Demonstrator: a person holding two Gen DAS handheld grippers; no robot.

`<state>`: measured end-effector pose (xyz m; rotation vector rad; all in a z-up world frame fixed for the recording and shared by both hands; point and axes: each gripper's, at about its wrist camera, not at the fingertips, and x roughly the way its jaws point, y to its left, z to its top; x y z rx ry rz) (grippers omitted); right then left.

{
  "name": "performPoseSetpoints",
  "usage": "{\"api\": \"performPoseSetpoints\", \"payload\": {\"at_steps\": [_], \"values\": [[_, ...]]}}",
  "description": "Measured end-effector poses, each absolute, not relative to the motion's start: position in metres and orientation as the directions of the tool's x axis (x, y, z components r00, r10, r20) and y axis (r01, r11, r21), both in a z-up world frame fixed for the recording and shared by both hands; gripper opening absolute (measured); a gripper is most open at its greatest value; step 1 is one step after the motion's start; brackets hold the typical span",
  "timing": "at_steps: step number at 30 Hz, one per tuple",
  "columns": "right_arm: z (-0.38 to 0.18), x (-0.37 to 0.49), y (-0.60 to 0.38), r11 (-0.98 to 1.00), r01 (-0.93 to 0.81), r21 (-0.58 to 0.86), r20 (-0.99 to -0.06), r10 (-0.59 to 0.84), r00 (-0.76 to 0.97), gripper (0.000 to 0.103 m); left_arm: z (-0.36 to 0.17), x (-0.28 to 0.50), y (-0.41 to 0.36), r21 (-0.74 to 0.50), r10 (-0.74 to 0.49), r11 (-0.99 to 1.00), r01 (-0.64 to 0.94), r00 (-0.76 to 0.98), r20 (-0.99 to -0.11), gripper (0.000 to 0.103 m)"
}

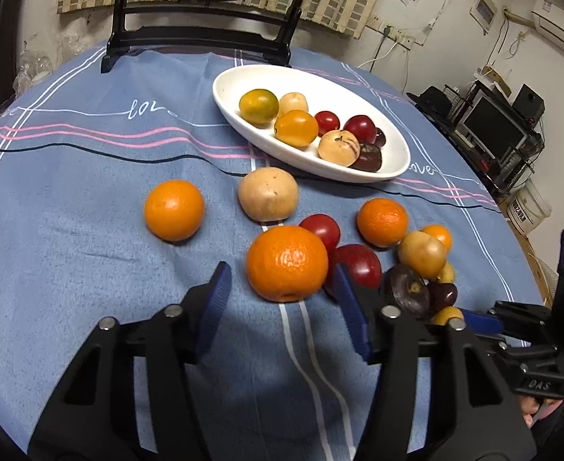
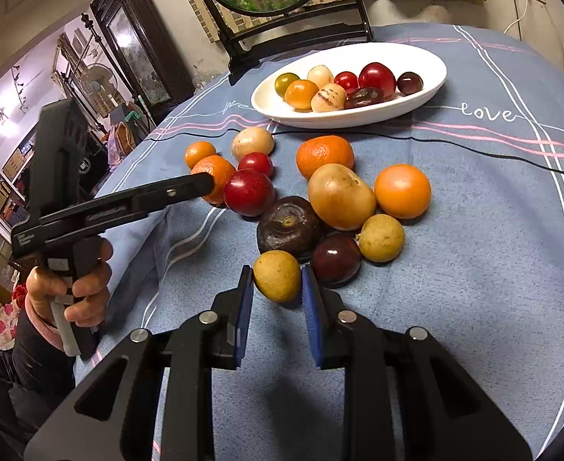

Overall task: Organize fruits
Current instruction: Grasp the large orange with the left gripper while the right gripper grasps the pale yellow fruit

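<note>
My left gripper point(image 1: 280, 272) stands over a large orange point(image 1: 287, 263) that lies between its blue pads. The right pad is against the fruit, while a strip of cloth shows between the left pad and the fruit, so the gripper is open. My right gripper point(image 2: 277, 280) is shut on a small yellow-green fruit point(image 2: 277, 276) at the near edge of a fruit cluster. Loose on the blue tablecloth point(image 1: 89, 269) lie oranges, red plums, tan fruits and dark purple ones. A white oval dish point(image 2: 358, 121) at the back holds several fruits.
A black stand point(image 1: 197, 42) with a round painted panel rises behind the dish. The person's hand point(image 2: 85, 292) grips the left tool at the table's left edge. Beyond the table on the right stands a shelf with a monitor point(image 1: 493, 126).
</note>
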<state>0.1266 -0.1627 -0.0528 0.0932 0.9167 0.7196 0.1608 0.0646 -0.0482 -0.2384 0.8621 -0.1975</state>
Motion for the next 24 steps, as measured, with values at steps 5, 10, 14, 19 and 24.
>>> {"api": "performPoseSetpoints", "payload": {"at_steps": [5, 10, 14, 19, 24], "values": [[-0.052, 0.125, -0.163, 0.766, -0.53, 0.364, -0.691, 0.603, 0.398, 0.026, -0.049, 0.167, 0.063, -0.287, -0.267, 0.955, 0.073, 0.633, -0.727, 0.052], [-0.052, 0.125, -0.163, 0.765, -0.531, 0.365, -0.69, 0.605, 0.398, 0.026, -0.055, 0.175, 0.063, -0.319, -0.295, 0.945, 0.071, 0.607, -0.738, 0.05], [-0.05, 0.124, -0.163, 0.763, -0.532, 0.366, -0.685, 0.608, 0.401, 0.026, -0.056, 0.174, 0.061, -0.32, -0.299, 0.944, 0.076, 0.606, -0.737, 0.047], [-0.05, 0.124, -0.164, 0.763, -0.533, 0.366, -0.688, 0.607, 0.396, 0.026, -0.055, 0.169, 0.06, -0.313, -0.286, 0.947, 0.068, 0.618, -0.733, 0.047], [-0.049, 0.124, -0.163, 0.761, -0.536, 0.365, -0.686, 0.609, 0.398, 0.026, -0.049, 0.156, 0.064, -0.314, -0.275, 0.947, 0.06, 0.653, -0.705, 0.047]]}}
